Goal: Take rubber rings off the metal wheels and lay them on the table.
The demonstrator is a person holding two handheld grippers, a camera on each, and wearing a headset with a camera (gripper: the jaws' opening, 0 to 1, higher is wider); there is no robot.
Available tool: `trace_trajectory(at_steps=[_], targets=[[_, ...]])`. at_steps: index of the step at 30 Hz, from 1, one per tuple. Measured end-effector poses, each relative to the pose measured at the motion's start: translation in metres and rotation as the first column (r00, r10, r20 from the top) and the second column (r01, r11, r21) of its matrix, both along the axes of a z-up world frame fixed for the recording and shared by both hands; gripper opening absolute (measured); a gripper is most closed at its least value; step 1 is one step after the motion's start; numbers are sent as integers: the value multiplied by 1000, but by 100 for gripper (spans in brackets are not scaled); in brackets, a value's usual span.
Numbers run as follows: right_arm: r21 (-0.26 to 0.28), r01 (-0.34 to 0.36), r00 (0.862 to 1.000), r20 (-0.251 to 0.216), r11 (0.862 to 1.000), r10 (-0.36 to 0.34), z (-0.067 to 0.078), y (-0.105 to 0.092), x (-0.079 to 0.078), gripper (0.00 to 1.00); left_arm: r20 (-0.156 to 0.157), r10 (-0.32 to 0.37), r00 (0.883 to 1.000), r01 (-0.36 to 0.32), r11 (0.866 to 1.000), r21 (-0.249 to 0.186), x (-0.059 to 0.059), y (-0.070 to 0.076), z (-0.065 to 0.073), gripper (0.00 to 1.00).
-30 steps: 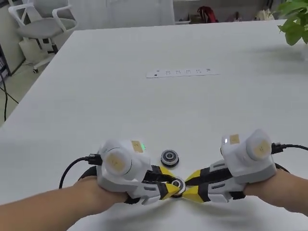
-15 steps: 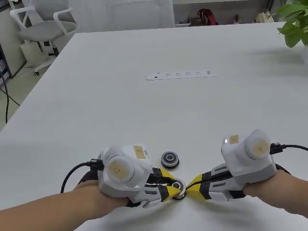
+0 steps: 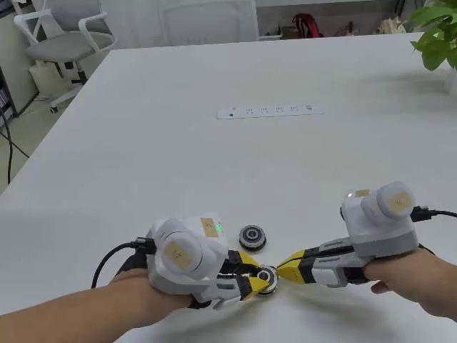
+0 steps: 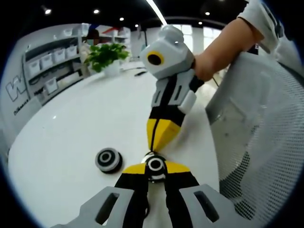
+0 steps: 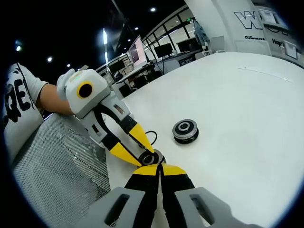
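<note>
**Rubber ring [image 4: 156,159] not off yet, both tongs on the same little wheel**

So the small silver metal wheel [image 5: 150,158] with the black rubber ring round it is down by the near edge of the big white table [image 3: 214,164], right in front of the person. The left gripper [image 3: 255,278] has it clamped, one yellow-tipped jaw on each side of the wheel. Can't tell if the wheel is resting on the table or held just above it.

The right gripper [image 3: 280,269] points in from the opposite side, nose to nose with the left one. Its jaws are pressed together into a single point, and that point touches the wheel's rim. Whether any rubber is nipped in there, honestly can't tell, it's too small.

A second wheel [image 3: 251,236], same sort with a dark ring round a shiny hub, lies flat on the table just beyond the two grippers, touching neither.

Further back:
- a flat white power strip [image 3: 270,111] lies mid-table
- a green leafy plant [image 3: 435,36] is at the far right
- a white office chair [image 3: 61,36] stands off the far left corner

In the left gripper view, a white mesh chair back [image 4: 256,142] sits close behind the table edge.
</note>
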State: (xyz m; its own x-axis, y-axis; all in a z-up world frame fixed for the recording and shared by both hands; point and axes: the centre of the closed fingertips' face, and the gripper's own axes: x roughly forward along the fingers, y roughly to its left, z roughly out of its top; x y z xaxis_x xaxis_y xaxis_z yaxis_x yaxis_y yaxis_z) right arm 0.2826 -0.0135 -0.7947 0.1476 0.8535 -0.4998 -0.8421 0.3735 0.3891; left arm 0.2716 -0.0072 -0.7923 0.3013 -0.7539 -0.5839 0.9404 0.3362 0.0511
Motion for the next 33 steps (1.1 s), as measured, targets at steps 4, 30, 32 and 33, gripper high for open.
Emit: trace_trajectory(at_steps=[4,30,32,33], targets=[[4,-3,1000,-3,1000,3,0,0,0,0,2,2,1000,-2,1000,1,0,0,0,13],[68,-110,994,-10,992,111,15,19,-21,0,-1,-5,1000,5,1000,-2,-1,-1,-1,13],[60,-115,993,-5,992,116,14,18,-21,0,-2,-6,1000,6,1000,-3,-1,-1,-1,13],[60,-105,994,-10,993,106,13,17,-19,0,-3,-6,1000,6,1000,-5,-1,-1,-1,13]])
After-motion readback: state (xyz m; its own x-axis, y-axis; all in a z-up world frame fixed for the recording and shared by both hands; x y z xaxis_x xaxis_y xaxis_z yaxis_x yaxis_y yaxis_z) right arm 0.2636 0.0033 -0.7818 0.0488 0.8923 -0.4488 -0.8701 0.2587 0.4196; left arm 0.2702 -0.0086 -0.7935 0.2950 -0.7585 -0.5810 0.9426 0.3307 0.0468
